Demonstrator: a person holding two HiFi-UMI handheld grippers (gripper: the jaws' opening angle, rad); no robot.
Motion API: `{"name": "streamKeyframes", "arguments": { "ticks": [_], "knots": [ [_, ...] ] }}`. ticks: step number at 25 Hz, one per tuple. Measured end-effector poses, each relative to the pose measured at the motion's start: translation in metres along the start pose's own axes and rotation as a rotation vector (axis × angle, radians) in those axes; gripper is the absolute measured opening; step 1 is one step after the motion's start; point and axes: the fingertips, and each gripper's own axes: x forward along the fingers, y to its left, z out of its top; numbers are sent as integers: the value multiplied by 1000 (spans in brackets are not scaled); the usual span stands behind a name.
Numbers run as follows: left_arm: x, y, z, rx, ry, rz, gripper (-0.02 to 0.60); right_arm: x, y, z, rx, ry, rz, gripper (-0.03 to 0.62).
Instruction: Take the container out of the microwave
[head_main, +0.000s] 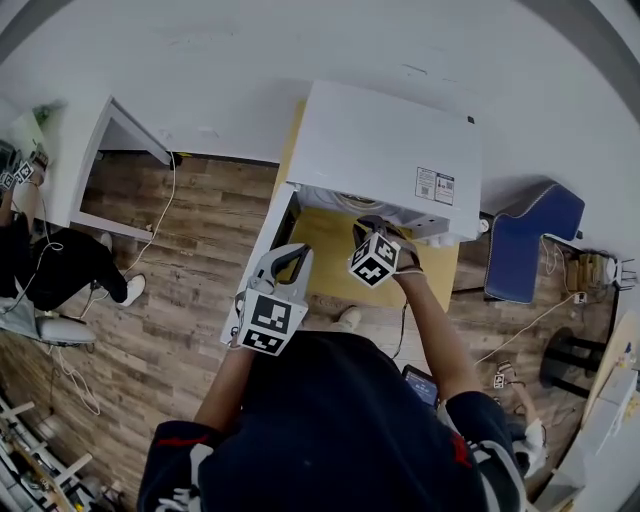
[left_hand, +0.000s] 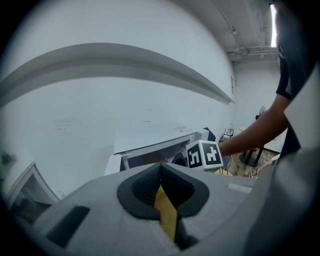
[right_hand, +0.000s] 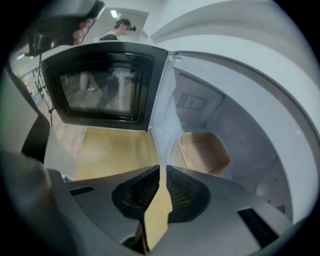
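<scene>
The white microwave (head_main: 385, 155) stands on a yellow table (head_main: 325, 250) with its door (right_hand: 100, 85) swung open to the left. Inside, on the cavity floor, sits a tan shallow container (right_hand: 202, 150); the head view does not show it. My right gripper (head_main: 372, 224) hangs just in front of the opening, pointed in at the container from a short distance, its jaws (right_hand: 162, 169) shut on nothing. My left gripper (head_main: 288, 256) is lower left, beside the open door, jaws (left_hand: 160, 167) shut and empty, aimed towards the microwave (left_hand: 150, 142).
A blue chair (head_main: 530, 240) stands right of the table and a white desk (head_main: 90, 160) at far left. Another person (head_main: 60, 265) sits at left. Cables trail over the wood floor (head_main: 180, 290).
</scene>
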Motion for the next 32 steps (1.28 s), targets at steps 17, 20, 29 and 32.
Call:
{"name": "streamKeyframes", "arguments": {
  "ticks": [17,20,29,32],
  "knots": [
    [4,-5,-14,-27,31,1,14,43,-36,23,-122,38,-42,72],
    [5,-8,-17,-34,35,-6,14,47,-39,22,-134,53,-47,72],
    [5,-11,-18,-37,35,-19,14,51,-44,20,-164,75,-83,52],
    [6,-11,-18,-38,33,-21,14,47,-40,17,-216,93,-76,50]
  ]
}}
